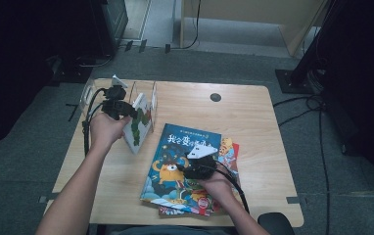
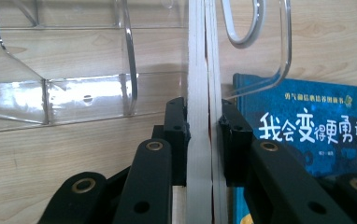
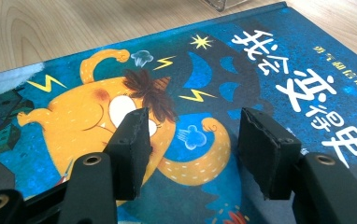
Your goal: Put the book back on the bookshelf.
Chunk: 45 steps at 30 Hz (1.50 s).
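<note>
Books are being filed into a clear acrylic divider rack (image 1: 89,93) standing at the far left corner of the light wooden tabletop (image 1: 253,112); all places below are given from that rack.

High view: the left gripper (image 1: 118,108) is seen just in front of the rack's right-hand dividers, with a thin picture book with a green-and-white cover (image 1: 138,125) held on edge and tilted beside it. The right gripper (image 1: 198,169) rests well to the right of and nearer than the rack, on a large blue picture book with an orange monster on its cover (image 1: 182,166), which tops a small stack lying flat.

Left gripper view: the jaws are clamped on the white page edges of the thin book (image 2: 203,93), which points at a gap between two curved dividers. The book should be kept upright and lined up with that gap before being pushed in, so that its corner is not caught on a divider (image 2: 130,60).

Right gripper view: the jaws stand apart with nothing between them, poised over the monster cover (image 3: 176,140). The stack is best steadied lightly, well clear of the rack, until the thin book is seated.
</note>
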{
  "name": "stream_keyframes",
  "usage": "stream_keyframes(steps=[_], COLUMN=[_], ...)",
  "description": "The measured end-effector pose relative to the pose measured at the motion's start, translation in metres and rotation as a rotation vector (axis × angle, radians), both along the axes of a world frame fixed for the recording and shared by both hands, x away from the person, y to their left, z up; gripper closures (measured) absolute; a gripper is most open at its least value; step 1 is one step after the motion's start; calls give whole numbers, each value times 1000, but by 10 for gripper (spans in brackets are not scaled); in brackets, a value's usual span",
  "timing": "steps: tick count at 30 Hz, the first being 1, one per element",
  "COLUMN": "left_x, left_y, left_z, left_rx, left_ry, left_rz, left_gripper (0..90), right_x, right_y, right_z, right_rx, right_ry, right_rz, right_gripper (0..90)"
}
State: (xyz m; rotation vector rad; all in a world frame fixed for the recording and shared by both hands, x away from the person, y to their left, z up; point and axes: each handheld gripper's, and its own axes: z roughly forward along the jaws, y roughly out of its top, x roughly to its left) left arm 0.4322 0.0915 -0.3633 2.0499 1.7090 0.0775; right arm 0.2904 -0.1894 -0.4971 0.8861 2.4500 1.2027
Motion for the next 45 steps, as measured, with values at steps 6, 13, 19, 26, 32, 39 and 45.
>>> stream_keyframes(steps=[6, 13, 19, 26, 32, 39, 45], left_x=[9, 18, 24, 32, 38, 41, 42], left_y=[-4, -11, -14, -16, -18, -20, -20], left_z=[2, 3, 0, -3, -8, -12, -15], left_rx=[-15, 18, 16, 9, 8, 2, -2], left_ry=[-13, -34, -42, -45, -41, -45, -51], left_rz=[21, 27, 37, 48, 50, 63, 66], left_gripper=[774, 774, 774, 774, 773, 773, 771], right_x=[1, 1, 1, 1, 1, 1, 1], right_y=[0, 0, 0, 0, 0, 0, 0], right_z=[0, 0, 0, 0, 0, 0, 0], right_rx=[-2, -2, 0, 1, 1, -1, -1], right_ry=[-1, -2, -1, -1, -1, -1, -1], right_rz=[3, 0, 0, -4, -5, -6, -5], right_gripper=[441, 448, 448, 456, 458, 459, 459])
